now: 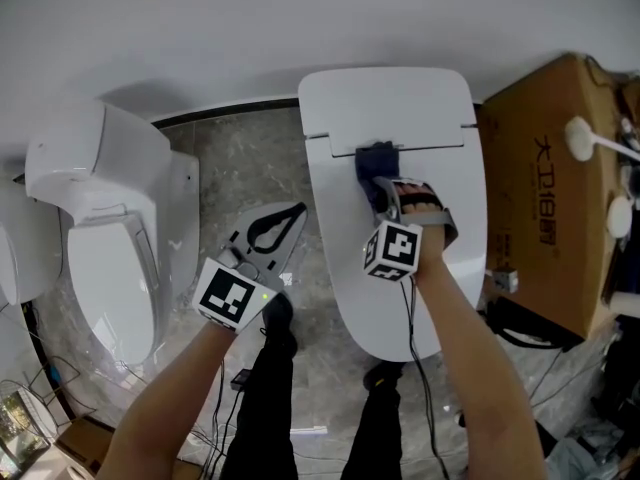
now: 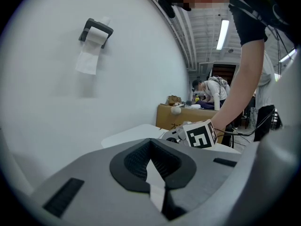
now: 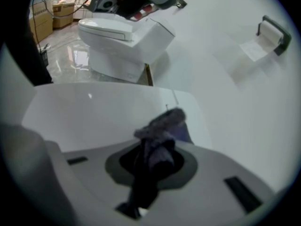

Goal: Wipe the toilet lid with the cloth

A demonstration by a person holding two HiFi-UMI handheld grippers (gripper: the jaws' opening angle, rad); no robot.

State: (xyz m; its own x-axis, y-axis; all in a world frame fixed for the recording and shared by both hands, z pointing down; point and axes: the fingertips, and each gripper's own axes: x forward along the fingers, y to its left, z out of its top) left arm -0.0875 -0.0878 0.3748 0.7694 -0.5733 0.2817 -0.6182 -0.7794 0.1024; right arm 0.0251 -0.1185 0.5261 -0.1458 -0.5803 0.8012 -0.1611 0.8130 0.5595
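A white toilet stands in the middle with its lid down. A dark blue cloth lies bunched on the lid close to the hinge. My right gripper is shut on the cloth and presses it onto the lid. In the right gripper view the cloth fills the jaws of the right gripper above the white lid. My left gripper hangs over the floor to the left of the toilet, shut and empty. In its own view the left gripper points toward the lid.
A second white toilet stands at the left. A cardboard box is close on the toilet's right. A toilet-paper holder is on the wall. Cables lie on the marble floor. A person bends over in the background.
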